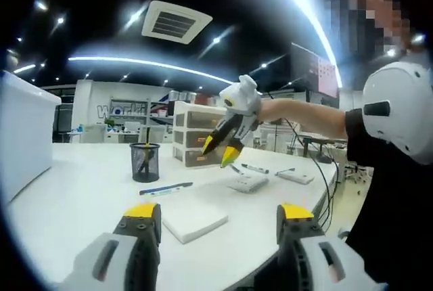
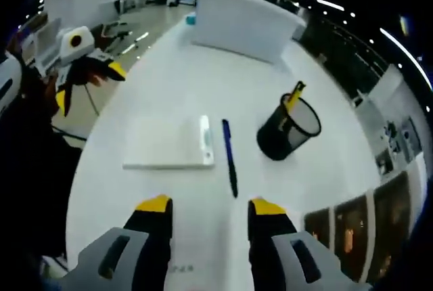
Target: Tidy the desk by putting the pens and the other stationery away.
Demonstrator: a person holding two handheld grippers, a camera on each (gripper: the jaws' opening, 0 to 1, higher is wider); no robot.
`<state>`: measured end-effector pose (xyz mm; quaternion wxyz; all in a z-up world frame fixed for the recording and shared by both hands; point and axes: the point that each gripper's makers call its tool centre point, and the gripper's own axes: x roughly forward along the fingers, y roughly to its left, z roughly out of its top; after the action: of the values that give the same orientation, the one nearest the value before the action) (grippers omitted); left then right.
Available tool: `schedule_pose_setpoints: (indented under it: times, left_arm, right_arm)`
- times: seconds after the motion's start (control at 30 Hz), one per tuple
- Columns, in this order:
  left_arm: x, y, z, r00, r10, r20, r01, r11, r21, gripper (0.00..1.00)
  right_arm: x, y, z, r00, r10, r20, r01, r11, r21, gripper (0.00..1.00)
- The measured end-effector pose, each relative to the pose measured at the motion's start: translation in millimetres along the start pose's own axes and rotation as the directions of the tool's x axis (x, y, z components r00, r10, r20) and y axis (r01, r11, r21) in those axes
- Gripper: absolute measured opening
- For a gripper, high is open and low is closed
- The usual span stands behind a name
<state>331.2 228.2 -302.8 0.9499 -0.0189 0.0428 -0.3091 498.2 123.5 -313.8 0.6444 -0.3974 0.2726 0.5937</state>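
Note:
A black mesh pen cup (image 2: 287,128) stands on the white desk (image 2: 169,81) with a yellow-tipped pen (image 2: 295,93) in it. A blue pen (image 2: 229,155) lies just ahead of my right gripper (image 2: 211,206), which is open and holds nothing. Left of the pen lies a white pad (image 2: 162,143) with a white stick-shaped item (image 2: 205,141) along its edge. My left gripper (image 1: 218,213) is open and hovers over the near desk edge, before the pad (image 1: 195,220), the blue pen (image 1: 166,188) and the cup (image 1: 145,162). Beyond them the right gripper (image 1: 220,150) hangs open above the desk.
A white drawer unit (image 1: 193,135) stands at the back, with a pen (image 1: 254,168) and two flat white items (image 1: 247,183) (image 1: 294,177) near it. A large white box (image 2: 240,24) sits at one end. A person's arm (image 1: 304,118) reaches over the desk. The left gripper (image 2: 88,84) hangs off the desk edge.

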Motion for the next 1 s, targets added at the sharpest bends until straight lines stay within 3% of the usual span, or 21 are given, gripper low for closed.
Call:
schedule_pose_setpoints:
  times: [0.47,1.0]
  left_arm:
    - [-5,-2.4,-7.7,1.000,-0.006,-0.028,0.006,1.000,0.003,0.69]
    - [-10,-3.2,-12.6,0.999,-0.002,-0.041,0.003,1.000,0.004,0.69]
  right_arm:
    - [37,-23,7.5,0.988,0.066,-0.138,-0.075,0.995,-0.063,0.35]
    - [66,-33,11.0,0.966,0.126,-0.224,-0.135,0.991,-0.024,0.29]
